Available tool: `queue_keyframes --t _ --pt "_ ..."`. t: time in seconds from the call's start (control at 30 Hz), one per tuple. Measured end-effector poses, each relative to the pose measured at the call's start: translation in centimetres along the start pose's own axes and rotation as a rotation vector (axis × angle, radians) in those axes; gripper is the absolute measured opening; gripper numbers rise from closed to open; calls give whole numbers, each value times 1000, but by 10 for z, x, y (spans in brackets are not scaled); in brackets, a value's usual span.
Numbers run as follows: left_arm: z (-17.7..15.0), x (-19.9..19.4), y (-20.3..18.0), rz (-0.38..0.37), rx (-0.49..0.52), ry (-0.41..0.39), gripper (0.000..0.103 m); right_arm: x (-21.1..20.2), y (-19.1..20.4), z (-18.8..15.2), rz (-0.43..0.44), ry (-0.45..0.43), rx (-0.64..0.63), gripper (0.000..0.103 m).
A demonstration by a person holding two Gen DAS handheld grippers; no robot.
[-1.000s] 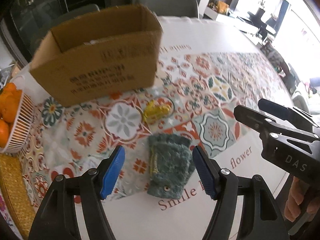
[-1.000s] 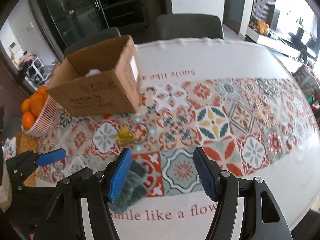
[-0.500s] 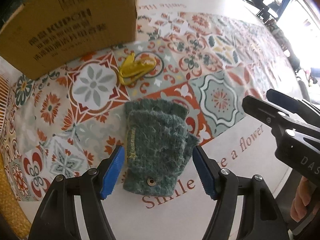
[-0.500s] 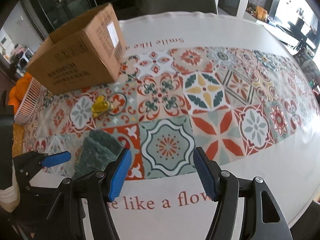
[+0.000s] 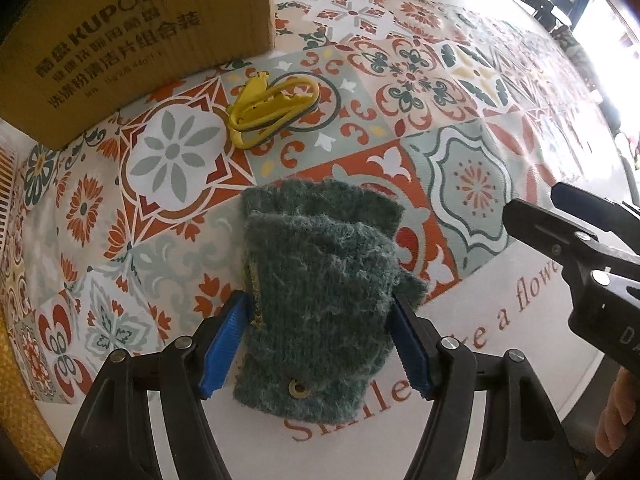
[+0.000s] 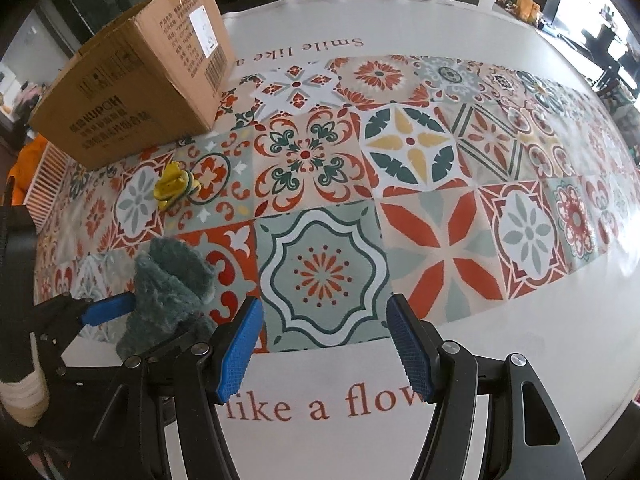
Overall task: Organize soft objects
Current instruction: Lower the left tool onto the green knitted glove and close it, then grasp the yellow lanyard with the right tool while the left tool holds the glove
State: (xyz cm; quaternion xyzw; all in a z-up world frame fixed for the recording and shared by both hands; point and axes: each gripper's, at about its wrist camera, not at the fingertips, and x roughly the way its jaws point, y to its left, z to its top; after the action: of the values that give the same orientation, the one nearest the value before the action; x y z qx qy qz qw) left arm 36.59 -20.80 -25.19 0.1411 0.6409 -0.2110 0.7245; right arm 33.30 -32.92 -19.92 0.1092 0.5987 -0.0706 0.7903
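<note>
A dark green knitted fingerless glove [image 5: 320, 280] lies on the patterned tablecloth. My left gripper [image 5: 320, 344] straddles it, its blue pads touching both sides of the glove; the jaws stand open, glove-width apart. The glove also shows in the right wrist view [image 6: 168, 288], bunched up between the left pads. A yellow elastic band bundle [image 5: 272, 108] lies beyond the glove, in front of a cardboard box [image 5: 132, 40]. My right gripper [image 6: 324, 348] is open and empty, low over the table to the right of the glove; it also shows in the left wrist view [image 5: 568, 220].
The box [image 6: 132, 92] stands at the far left of the table. A white basket of oranges [image 6: 40, 172] sits left of it. A woven yellow mat [image 5: 20, 400] lies at the table's left edge. Chairs stand behind the table.
My left gripper has dropped down and forward over the glove, and its jaws have narrowed until the pads touch the glove's sides. My right gripper has lowered toward the table.
</note>
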Motion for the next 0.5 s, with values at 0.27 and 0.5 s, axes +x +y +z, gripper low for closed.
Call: queue_keyframes --t 0.27,0.5 --pt "-12 3 -3 9 -17 -78 43 5 0 1 17 2 -17 65" --pt "-18 -7 14 -64 -94 -113 28 8 6 4 39 5 -50 65"
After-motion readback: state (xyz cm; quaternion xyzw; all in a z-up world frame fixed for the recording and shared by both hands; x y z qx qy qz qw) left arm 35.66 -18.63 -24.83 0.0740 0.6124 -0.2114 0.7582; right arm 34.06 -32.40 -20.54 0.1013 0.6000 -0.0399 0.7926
